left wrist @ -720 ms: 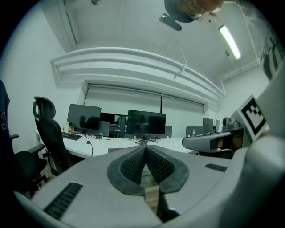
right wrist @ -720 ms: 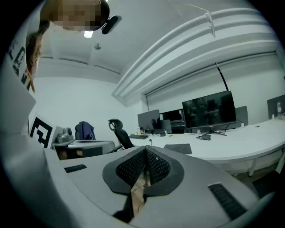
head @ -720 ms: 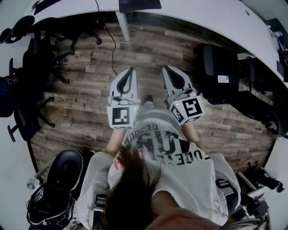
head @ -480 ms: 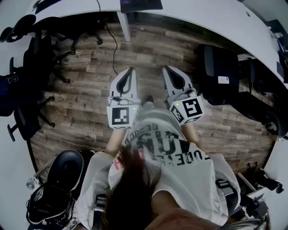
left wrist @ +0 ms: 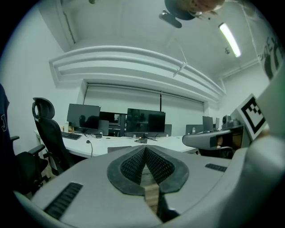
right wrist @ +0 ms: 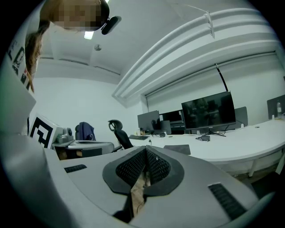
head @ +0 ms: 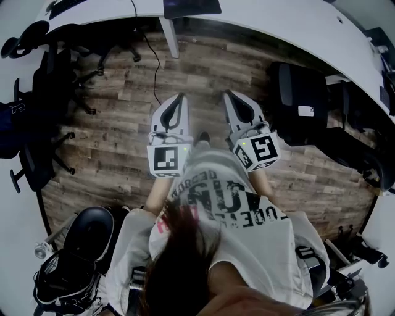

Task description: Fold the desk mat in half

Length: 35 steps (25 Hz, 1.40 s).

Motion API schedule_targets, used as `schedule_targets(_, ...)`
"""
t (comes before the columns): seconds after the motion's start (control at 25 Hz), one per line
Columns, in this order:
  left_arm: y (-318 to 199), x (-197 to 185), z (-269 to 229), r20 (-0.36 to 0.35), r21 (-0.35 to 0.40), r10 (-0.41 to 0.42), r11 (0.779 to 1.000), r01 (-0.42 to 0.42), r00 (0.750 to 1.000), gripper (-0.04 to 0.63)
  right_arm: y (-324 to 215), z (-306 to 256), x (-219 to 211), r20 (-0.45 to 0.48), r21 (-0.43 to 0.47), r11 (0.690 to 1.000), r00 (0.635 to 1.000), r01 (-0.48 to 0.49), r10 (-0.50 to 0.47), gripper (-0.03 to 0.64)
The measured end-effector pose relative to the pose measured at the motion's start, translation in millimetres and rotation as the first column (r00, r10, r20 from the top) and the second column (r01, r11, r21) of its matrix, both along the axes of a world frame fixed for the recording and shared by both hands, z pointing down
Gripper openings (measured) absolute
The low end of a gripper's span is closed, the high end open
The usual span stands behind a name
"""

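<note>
The desk mat lies flat on the curved white surface, close to its front edge and above a white table leg; the head view's top edge cuts part of it off. In the left gripper view it shows as a thin grey slab just past the tool tips, and in the right gripper view it appears the same way. The left tool and the right tool are held side by side in front of the person's printed shirt, over the wooden floor and well apart from the mat. Both point nearly level toward the surface. The left tool's jaws are pressed together with nothing between them, and the right tool's jaws likewise meet at their tips, empty. Dark monitors stand on the surface beyond the mat, and black office chairs stand at the left.
</note>
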<state>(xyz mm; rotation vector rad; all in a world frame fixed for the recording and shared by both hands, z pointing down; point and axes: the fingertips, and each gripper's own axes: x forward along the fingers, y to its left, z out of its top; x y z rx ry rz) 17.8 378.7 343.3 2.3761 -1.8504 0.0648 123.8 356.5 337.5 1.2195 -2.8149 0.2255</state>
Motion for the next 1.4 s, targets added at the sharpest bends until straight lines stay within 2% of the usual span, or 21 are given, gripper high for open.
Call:
schedule_targets(0.28,1.7,8.9,14.5,0.005,-0.053,-0.007,0.999,0.007,1.000,0.003,0.6,2.5,12.0,0.020,0.000,1.000,1.000,0.018,-0.018,-0.002)
schedule_targets(0.68,3.4,6.6,17.5,-0.028,-0.038,-0.071,0.997,0.070,0.997,0.003,-8.3,10.2,34.7,0.030,-0.035,0.999,0.999,-0.032,0.033,-0.002)
schedule_targets(1.08,-30.7,-11.6,26.5,-0.052,-0.056,-0.057,0.997,0.054,0.997,0.003,-35.5,24.3,7.6,0.016,-0.079,0.997,1.000,-0.023,0.024,-0.002)
schedule_targets(1.2,-52.7,-23.5,27.8,-0.063,-0.068,-0.036,0.997,0.032,0.997,0.003,-55.9,21.5,-10.0,0.015,-0.082,0.996,1.000,-0.021,0.022,-0.002)
schedule_targets(1.4,-99.3,-43.3,10.4,-0.068,-0.043,0.007,0.999,-0.010,0.998,0.003,-94.7,7.1,-42.8,0.019,-0.063,0.998,1.000,-0.018,0.019,-0.002)
